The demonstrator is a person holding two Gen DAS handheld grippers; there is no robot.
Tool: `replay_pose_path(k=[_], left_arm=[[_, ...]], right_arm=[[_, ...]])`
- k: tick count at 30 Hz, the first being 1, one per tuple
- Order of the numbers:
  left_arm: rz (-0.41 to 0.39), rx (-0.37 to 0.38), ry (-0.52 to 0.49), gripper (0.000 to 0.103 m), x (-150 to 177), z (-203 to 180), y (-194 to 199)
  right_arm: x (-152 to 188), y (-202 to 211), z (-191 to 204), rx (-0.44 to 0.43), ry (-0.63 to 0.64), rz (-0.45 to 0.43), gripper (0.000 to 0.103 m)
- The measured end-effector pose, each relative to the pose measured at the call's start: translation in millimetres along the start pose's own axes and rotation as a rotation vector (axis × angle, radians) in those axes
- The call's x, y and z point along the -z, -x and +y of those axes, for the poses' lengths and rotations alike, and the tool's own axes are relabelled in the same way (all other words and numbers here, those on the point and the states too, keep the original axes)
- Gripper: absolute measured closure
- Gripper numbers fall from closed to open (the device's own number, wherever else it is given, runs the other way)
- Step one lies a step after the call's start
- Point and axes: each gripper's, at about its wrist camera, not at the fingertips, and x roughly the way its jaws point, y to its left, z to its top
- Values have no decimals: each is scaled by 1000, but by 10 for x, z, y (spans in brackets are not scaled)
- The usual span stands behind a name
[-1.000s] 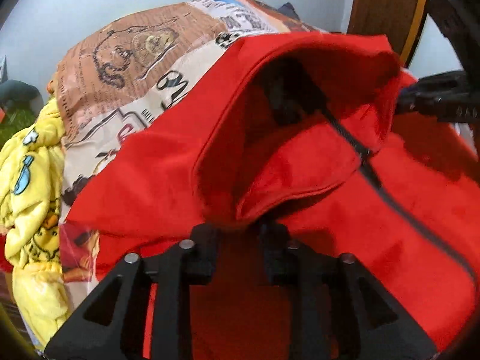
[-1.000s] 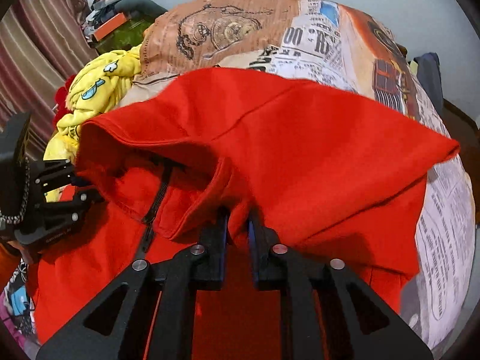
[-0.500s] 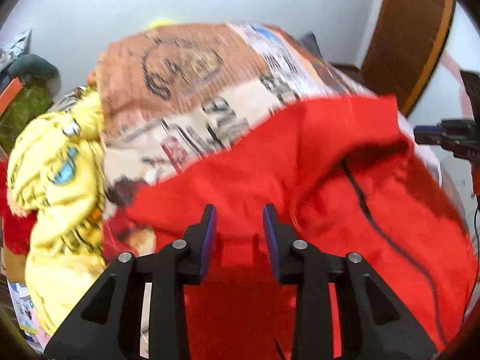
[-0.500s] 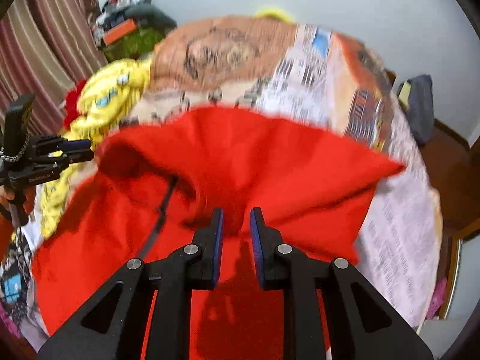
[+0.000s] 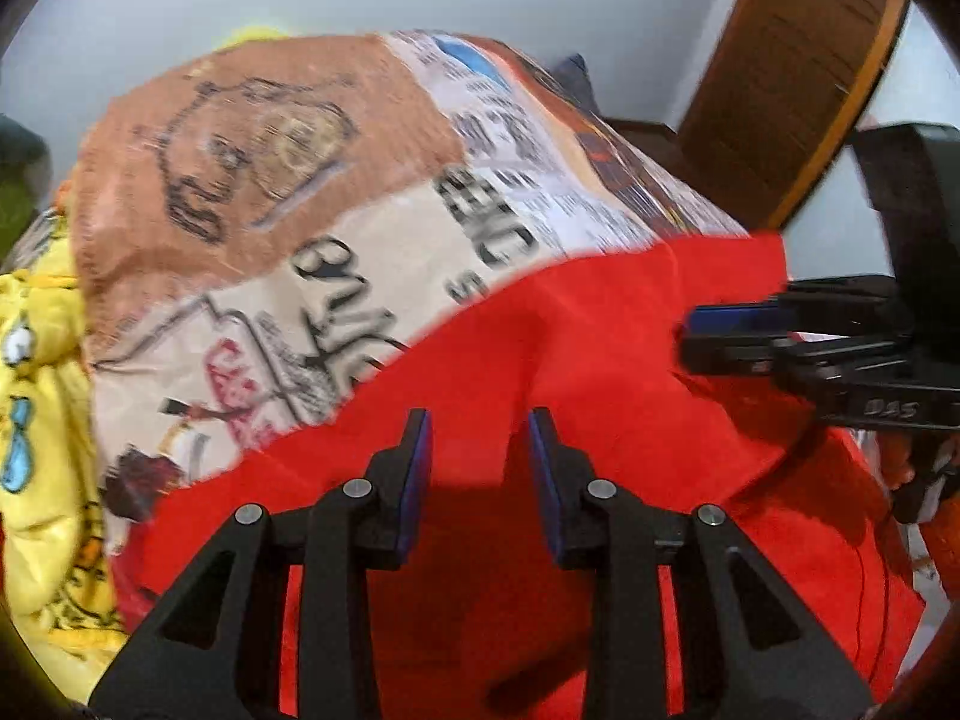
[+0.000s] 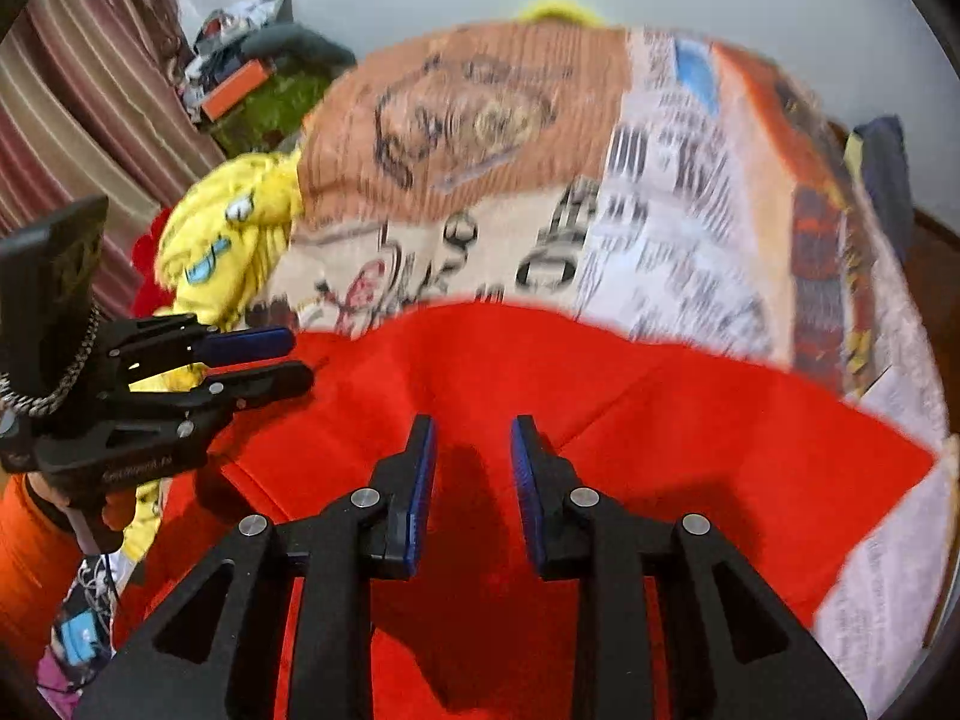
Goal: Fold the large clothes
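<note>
The left gripper (image 5: 478,420) is hovering with its blue-padded fingers (image 5: 418,450) standing narrowly apart, nothing between them, only red cloth lying below. The right gripper (image 6: 469,426) is opening its jaws, a narrow gap showing between its fingers (image 6: 422,462), and nothing is caught there either. In each wrist view the other gripper is reaching in from the side, its fingers likewise holding nothing; raised lettering is showing on both gripper bodies, too blurred to read.

Beneath both, the red garment (image 6: 630,420) is lying spread over the near part of the bed, its far edge running across the bed in a curve and one corner pointing toward the right edge. A thin dark line is crossing the cloth by the right side in the left wrist view.

Beyond it, the printed bedsheet (image 5: 336,228) is covering the bed, bearing a drawn face on a brown patch and newspaper-style lettering smeared by blur, none of it legible. A yellow cartoon-print cloth (image 6: 234,240) is bunching along the left edge of the bed. An orange sleeve (image 6: 30,558) is showing behind the left gripper.
</note>
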Motion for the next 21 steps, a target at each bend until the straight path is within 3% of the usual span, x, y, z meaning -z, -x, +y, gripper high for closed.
replay_pose_path(k=[3, 7, 9, 14, 15, 17, 21], left_arm=[[31, 17, -47, 71, 186, -147, -89], [45, -60, -125, 67, 513, -276, -188], [0, -82, -116, 53, 603, -253, -142], [9, -106, -78, 46, 817, -149, -51], [11, -119, -72, 42, 868, -128, -30], [9, -122, -45, 37, 955, -54, 27], [38, -78, 61, 34, 1122, 169, 145]], right_arm=[[175, -102, -16, 19, 19, 45, 80], [427, -109, -84, 77, 58, 81, 77], [533, -26, -139, 91, 46, 52, 57], [644, 116, -241, 87, 24, 28, 48], [679, 145, -241, 99, 30, 29, 36], [736, 140, -253, 141, 29, 48, 23], [904, 208, -251, 152, 47, 55, 23]])
